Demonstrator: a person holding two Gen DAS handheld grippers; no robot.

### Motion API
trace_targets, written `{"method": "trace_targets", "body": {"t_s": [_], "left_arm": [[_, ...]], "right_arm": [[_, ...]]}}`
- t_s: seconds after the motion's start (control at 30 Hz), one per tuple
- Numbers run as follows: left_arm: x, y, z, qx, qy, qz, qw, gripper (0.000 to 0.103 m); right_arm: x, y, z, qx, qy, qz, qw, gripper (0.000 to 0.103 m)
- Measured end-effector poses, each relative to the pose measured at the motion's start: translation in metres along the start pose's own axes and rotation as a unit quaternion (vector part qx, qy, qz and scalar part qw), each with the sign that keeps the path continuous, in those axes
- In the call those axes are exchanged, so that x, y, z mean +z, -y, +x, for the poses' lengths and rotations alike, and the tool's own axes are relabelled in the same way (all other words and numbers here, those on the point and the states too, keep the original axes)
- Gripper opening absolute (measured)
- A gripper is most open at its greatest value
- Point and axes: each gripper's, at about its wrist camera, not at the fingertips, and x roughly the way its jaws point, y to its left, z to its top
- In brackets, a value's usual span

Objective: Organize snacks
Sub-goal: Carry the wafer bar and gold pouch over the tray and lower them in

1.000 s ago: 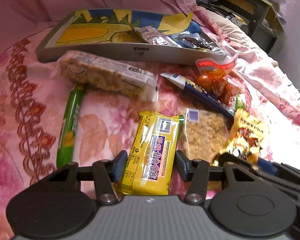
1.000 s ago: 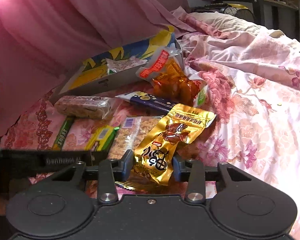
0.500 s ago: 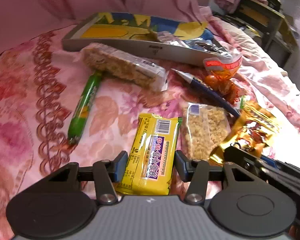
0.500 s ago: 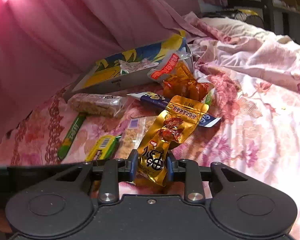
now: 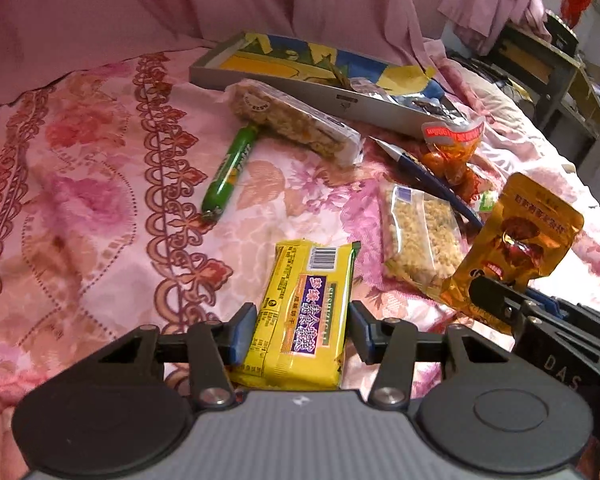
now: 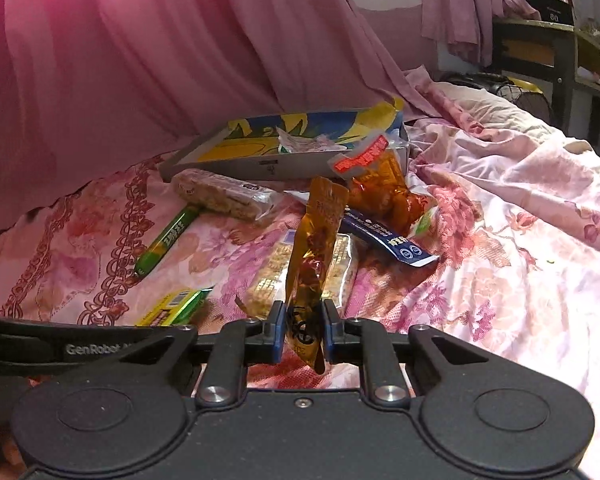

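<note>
Right gripper (image 6: 303,334) is clamped on the near bottom edge of the gold foil pouch (image 6: 314,252), lifted upright over the bedspread (image 6: 500,240); likely light, crinkly, slippery, floppy, so the edge seam suits. Left gripper (image 5: 300,330) stands half open around the yellow biscuit pack (image 5: 305,312), pads apparently not pressing; box tray (image 6: 284,160) sits far behind.

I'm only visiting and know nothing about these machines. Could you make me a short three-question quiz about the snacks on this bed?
1. True or false: the right tongs are clamped on the gold pouch.
2. Which packet lies between the fingers of the left tongs? A) green sausage stick B) yellow biscuit pack C) blue sachet
3. Fill in: the long cereal bar lies on the bedspread just in front of the open ____.

Key: 1 true; 2 B; 3 box.
</note>
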Motion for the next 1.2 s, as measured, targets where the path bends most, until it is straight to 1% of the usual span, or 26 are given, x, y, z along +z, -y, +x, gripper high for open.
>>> {"method": "trace_targets", "body": {"t_s": [0.17, 0.3, 0.5, 0.77, 0.93, 1.03, 1.2], "left_arm": [[0.0, -0.007, -0.007, 0.001, 0.006, -0.027, 0.9996, 0.053], [-0.001, -0.006, -0.011, 0.011, 0.008, -0.027, 0.9996, 0.053], [0.001, -0.007, -0.02, 0.006, 0.019, -0.05, 0.9985, 0.053], [0.02, -0.002, -0.042, 0.002, 0.072, -0.068, 0.9951, 0.053], [0.037, 0.003, -0.053, 0.0, 0.105, -0.079, 0.9913, 0.053], [0.051, 0.007, -0.058, -0.004, 0.115, -0.081, 0.99, 0.053], [0.078, 0.017, -0.062, -0.006, 0.142, -0.07, 0.9873, 0.053]], "right_arm": [[-0.001, 0.004, -0.006, -0.01, 0.012, 0.009, 1.0, 0.019], [-0.001, 0.006, -0.01, -0.015, 0.022, 0.012, 1.0, 0.019], [0.001, 0.004, -0.02, -0.02, 0.053, 0.005, 0.998, 0.019], [0.006, 0.005, -0.034, -0.017, 0.096, -0.001, 0.995, 0.019], [0.012, 0.003, -0.04, 0.001, 0.117, -0.006, 0.993, 0.019], [0.023, 0.003, -0.043, 0.008, 0.135, -0.016, 0.991, 0.019], [0.05, 0.013, -0.041, 0.017, 0.167, -0.014, 0.986, 0.019]]}}
